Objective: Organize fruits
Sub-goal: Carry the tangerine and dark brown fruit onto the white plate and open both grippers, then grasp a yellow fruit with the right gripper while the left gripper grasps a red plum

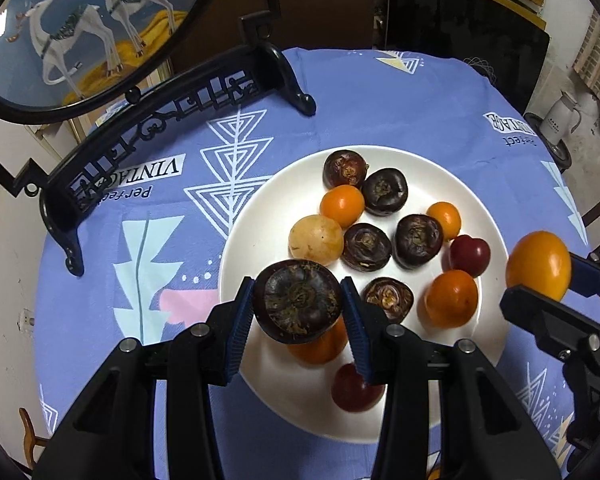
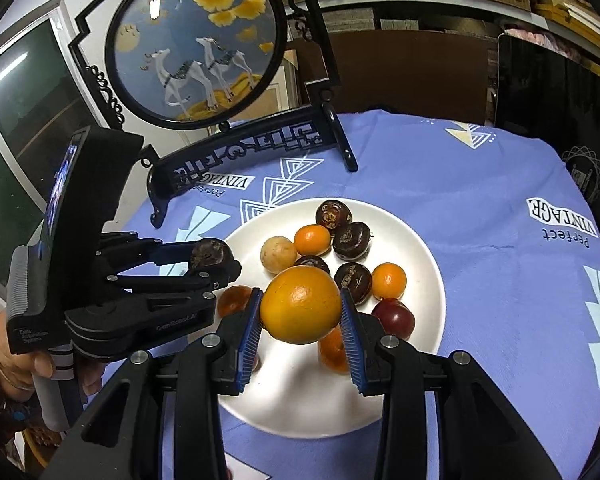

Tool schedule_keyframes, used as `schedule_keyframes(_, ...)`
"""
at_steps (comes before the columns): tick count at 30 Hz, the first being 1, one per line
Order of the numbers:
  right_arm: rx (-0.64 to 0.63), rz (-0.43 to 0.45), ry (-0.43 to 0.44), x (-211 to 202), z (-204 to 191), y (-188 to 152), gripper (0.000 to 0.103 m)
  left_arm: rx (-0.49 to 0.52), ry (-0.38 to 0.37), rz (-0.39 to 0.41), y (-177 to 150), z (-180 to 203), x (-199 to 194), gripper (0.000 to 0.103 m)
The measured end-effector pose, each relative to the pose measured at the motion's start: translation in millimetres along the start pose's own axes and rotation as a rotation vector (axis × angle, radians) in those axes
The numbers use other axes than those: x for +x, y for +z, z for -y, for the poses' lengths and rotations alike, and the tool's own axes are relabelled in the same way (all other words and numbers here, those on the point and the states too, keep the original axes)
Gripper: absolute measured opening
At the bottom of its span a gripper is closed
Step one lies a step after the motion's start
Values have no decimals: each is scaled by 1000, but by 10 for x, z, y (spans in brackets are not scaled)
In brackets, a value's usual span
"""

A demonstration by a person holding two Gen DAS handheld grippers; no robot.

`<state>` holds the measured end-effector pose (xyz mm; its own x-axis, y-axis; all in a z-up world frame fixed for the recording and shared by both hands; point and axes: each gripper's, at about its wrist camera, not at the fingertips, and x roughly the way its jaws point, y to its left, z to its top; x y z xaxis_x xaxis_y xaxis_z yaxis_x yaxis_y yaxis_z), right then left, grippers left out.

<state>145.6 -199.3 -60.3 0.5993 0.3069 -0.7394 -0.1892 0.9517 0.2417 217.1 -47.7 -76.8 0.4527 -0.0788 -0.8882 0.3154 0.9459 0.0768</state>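
Note:
A white plate (image 1: 492, 344) (image 2: 428, 280) on the blue cloth holds several fruits: dark water chestnuts, small oranges, a pale round fruit (image 1: 316, 240) and red ones (image 1: 470, 254). My left gripper (image 1: 298, 306) is shut on a dark water chestnut (image 1: 298, 300), held above the plate's near left part. In the right wrist view that same gripper (image 2: 214, 258) hangs over the plate's left rim. My right gripper (image 2: 300, 312) is shut on an orange (image 2: 300, 308) above the plate's middle. From the left wrist, the orange (image 1: 538, 264) shows at the plate's right edge.
A black ornamental stand (image 1: 160, 132) (image 2: 240, 160) with a round deer picture (image 2: 196, 44) stands at the table's back left. A dark screen (image 1: 468, 36) leans behind the table. A white kettle (image 1: 560, 114) sits at the far right. A hand (image 2: 16, 356) holds the left gripper.

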Motion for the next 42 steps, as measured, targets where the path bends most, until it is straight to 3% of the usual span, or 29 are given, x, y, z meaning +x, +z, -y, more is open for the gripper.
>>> schedule_keyframes(20,27,-28,-6,303,129,90,39,11,9,-19,87,12,219,43)
schedule_keyframes(21,26,-36,-2,320,128,97,39,11,15,-17,87,13,220,44)
schedule_keyframes(23,21,-30,-24,322,118,112,49,9,25,-10,91,8,205,54)
schedule_keyframes(25,22,-10,-24,271,108,126,54,5,35,3,91,-5,171,61)
schedule_keyframes(37,7,25,-26,-155,43,45,56,19,32,39,14,25,-129,62)
schedule_keyframes(42,-22,23,-14,-399,-28,-215,62,19,30,67,-130,-16,-368,66)
